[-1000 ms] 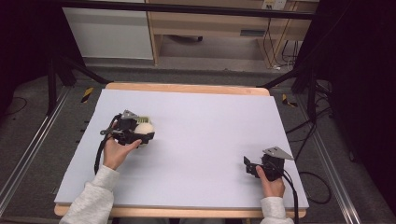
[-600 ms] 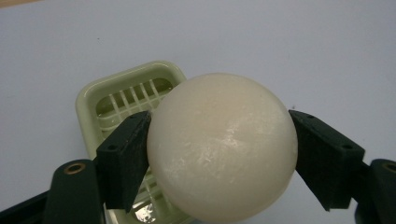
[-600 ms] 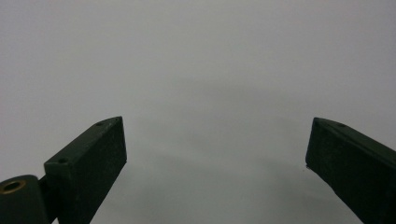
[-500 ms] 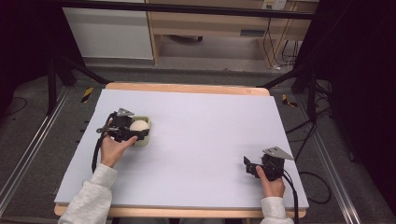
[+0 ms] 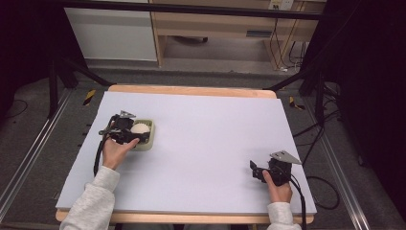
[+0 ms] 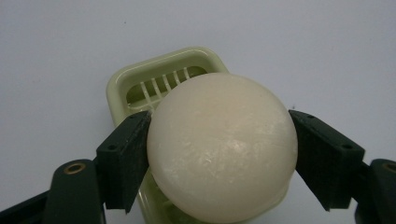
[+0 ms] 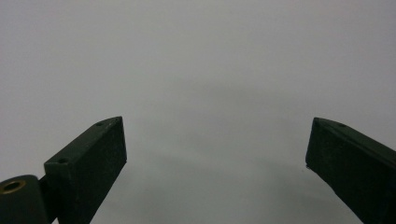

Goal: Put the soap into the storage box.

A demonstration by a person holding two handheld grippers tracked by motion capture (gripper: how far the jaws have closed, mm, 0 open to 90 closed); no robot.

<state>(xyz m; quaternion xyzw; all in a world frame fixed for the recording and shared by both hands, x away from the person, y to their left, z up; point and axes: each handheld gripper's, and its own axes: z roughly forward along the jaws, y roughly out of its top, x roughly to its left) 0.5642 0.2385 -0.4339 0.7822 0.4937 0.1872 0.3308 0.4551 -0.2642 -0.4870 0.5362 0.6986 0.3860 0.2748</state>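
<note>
Left tongs (image 6: pixel 219 154) are clamping the round white soap (image 6: pixel 222 147) just over the green dish (image 6: pixel 140 84) at the table's (image 5: pixel 215 143) left, apparently mid-transfer, direction unclear, while right tongs (image 7: pixel 215 163) are idling, jaws apart, near the right corner.

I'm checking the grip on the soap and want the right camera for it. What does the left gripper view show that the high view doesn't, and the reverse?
Left gripper view: both fingers pressed on the sides of the soap, and the dish's slotted bottom.

High view: the whole table, the person's hands, and the right gripper, open, near the table's right front.

Both: the white soap above the green dish, held by the left gripper.
</note>
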